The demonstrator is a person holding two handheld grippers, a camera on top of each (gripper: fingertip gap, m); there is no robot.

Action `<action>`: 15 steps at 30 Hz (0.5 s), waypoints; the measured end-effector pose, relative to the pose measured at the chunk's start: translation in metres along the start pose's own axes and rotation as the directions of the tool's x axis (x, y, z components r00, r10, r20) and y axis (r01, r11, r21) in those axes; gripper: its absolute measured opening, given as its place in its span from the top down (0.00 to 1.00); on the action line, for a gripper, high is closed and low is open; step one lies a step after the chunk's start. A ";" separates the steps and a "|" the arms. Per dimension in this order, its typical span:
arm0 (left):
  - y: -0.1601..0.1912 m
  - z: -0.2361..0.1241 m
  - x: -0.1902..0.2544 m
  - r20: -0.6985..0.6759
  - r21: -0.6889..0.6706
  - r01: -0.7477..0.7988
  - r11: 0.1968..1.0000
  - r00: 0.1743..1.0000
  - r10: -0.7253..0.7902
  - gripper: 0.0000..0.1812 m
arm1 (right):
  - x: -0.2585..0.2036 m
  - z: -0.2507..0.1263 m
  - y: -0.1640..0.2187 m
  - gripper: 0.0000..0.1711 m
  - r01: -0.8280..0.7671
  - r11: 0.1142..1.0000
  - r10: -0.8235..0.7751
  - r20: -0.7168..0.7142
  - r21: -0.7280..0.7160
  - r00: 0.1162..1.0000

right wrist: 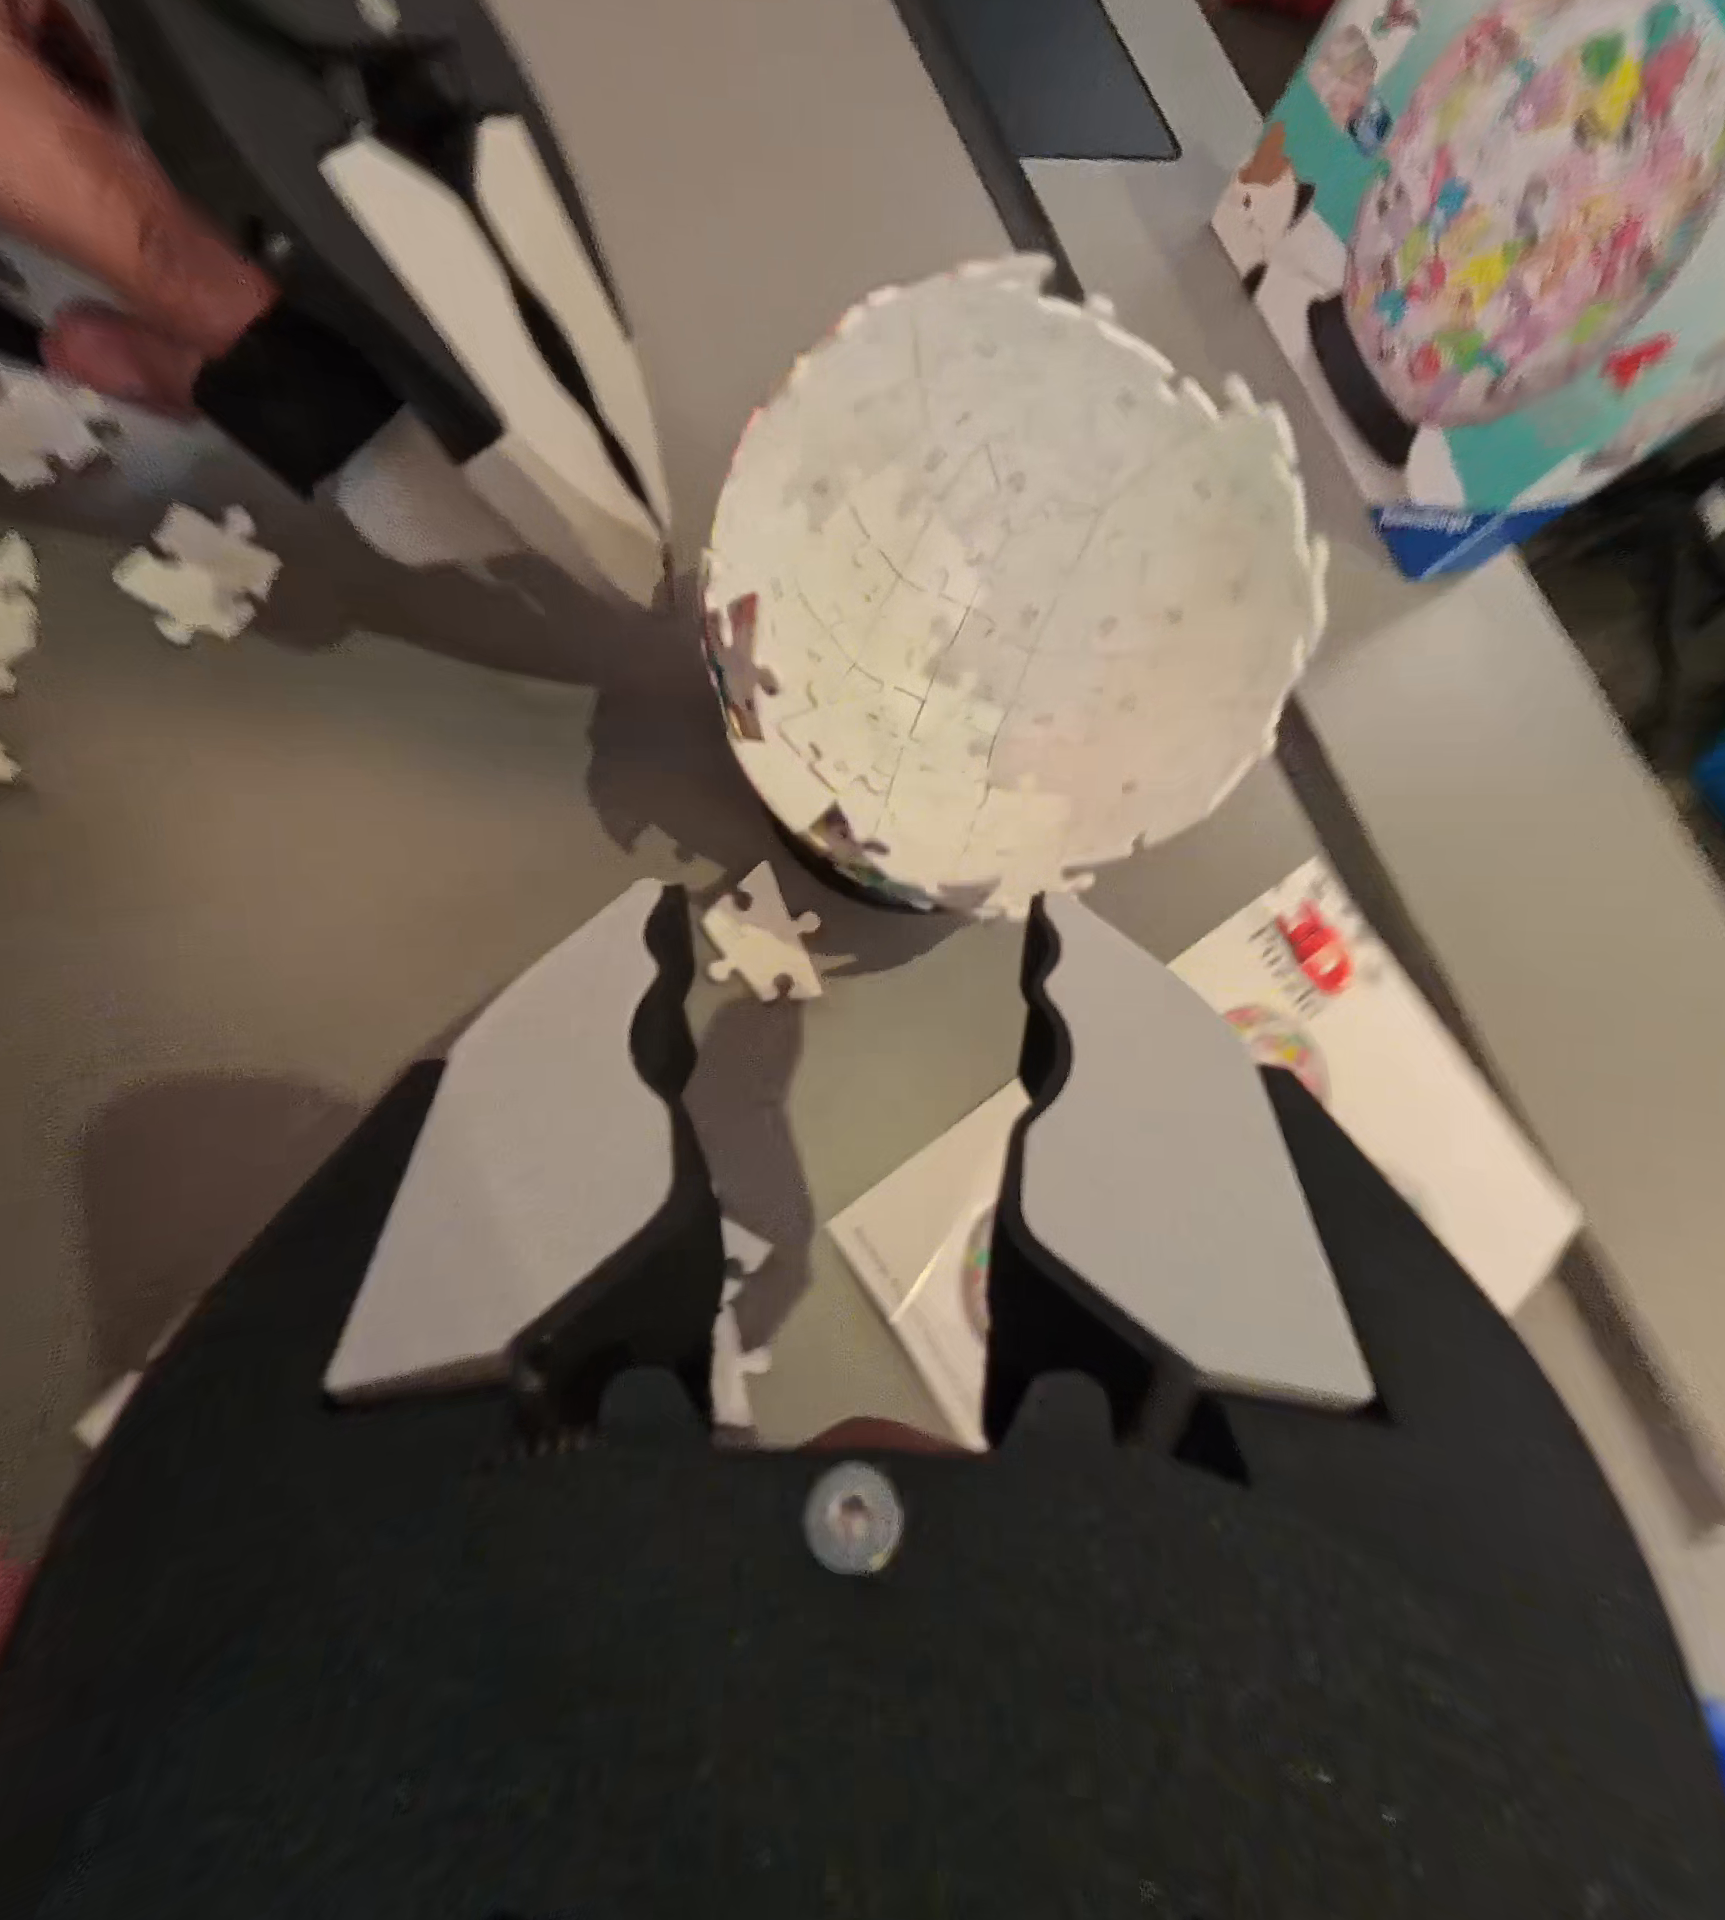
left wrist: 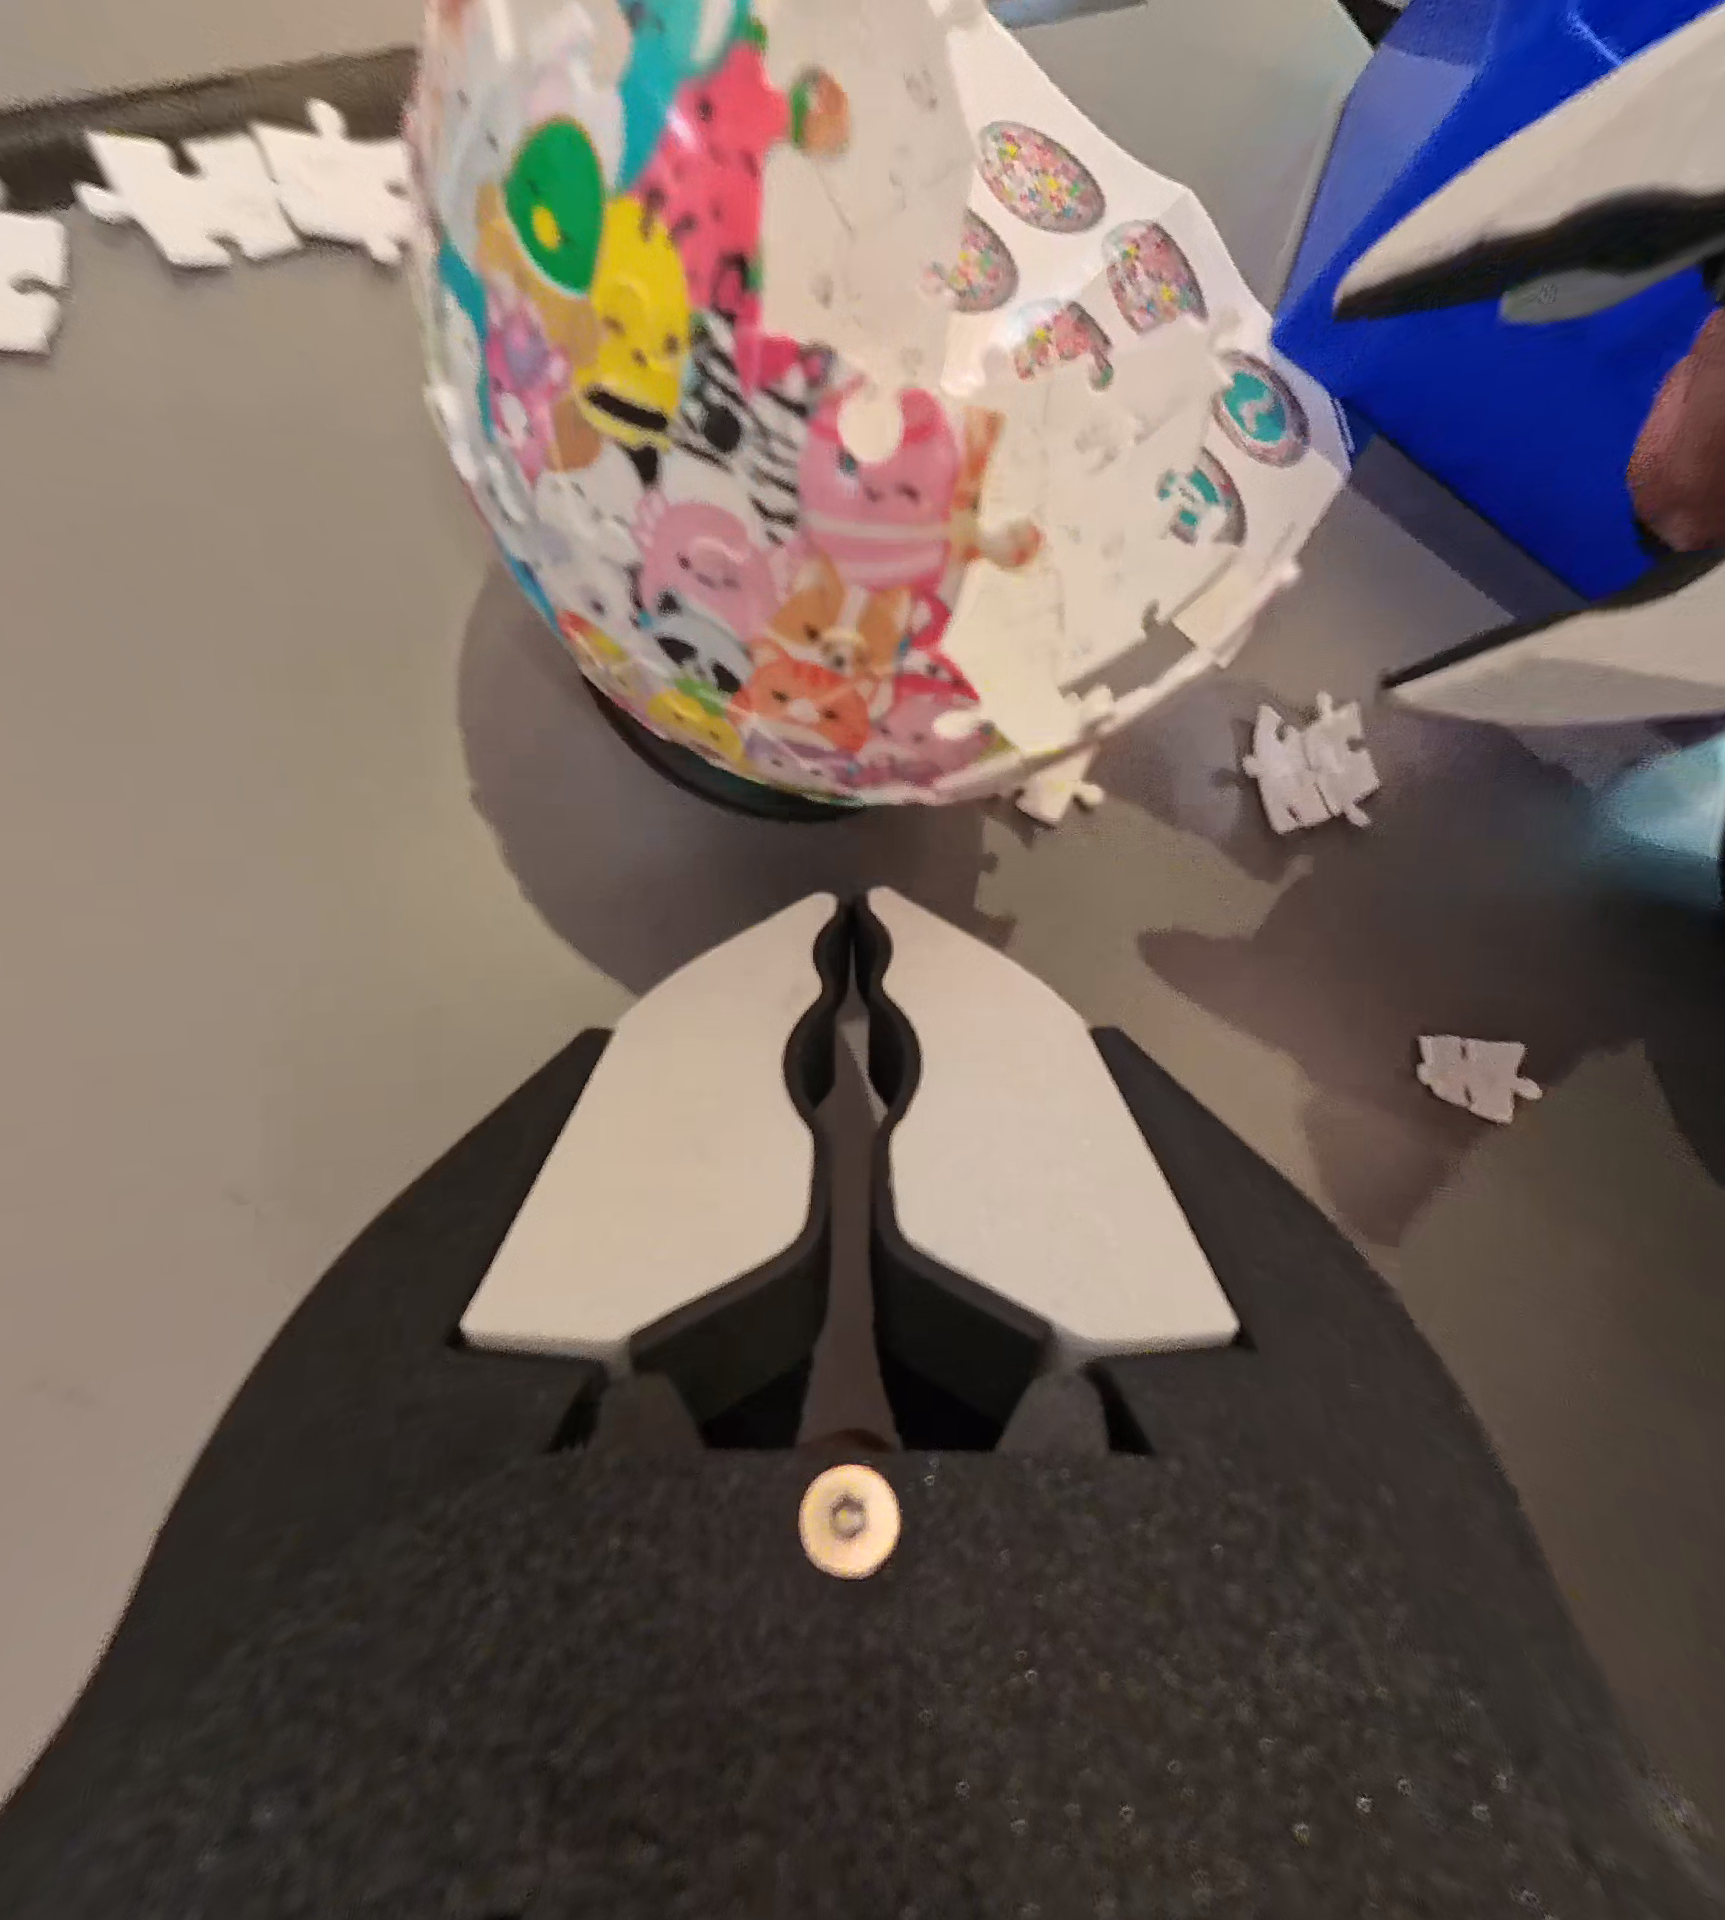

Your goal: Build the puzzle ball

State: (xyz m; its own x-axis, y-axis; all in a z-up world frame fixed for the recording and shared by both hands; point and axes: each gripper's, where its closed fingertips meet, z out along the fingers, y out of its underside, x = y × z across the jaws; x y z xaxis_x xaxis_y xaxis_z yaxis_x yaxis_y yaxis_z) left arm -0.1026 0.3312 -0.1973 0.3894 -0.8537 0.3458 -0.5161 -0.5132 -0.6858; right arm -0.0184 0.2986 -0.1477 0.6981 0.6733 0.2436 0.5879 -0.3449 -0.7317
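Observation:
The half-built puzzle ball stands on a dark stand on the grey table. Its outside is colourful, and its white inside faces the right wrist view. My left gripper is shut and empty, with its tips just short of the ball's base. It also shows in the right wrist view, at the ball's left side. My right gripper is open and empty, just in front of the ball. A loose white piece lies on the table between its fingertips. Its fingers show at the right of the left wrist view.
Loose white pieces lie in a row at the back left, to the ball's right, and at the left. The puzzle box stands behind the ball. A white leaflet lies at the right. A hand holds the left gripper. My right fingertips sit around 11 cm from my left ones.

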 end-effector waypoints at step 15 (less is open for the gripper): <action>-0.014 -0.003 0.022 -0.080 0.060 0.019 0.998 0.997 -0.014 0.86 | 0.022 0.015 -0.006 0.60 -0.403 0.886 0.370 0.175 0.231 0.913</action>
State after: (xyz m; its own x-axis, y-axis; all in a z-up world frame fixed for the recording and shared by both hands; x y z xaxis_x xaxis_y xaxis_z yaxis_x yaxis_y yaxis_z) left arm -0.0886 0.3194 -0.1782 0.3345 -0.8505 0.4059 -0.4614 -0.5233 -0.7164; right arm -0.0131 0.3257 -0.1475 0.7829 0.6013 -0.1596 0.1448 -0.4256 -0.8933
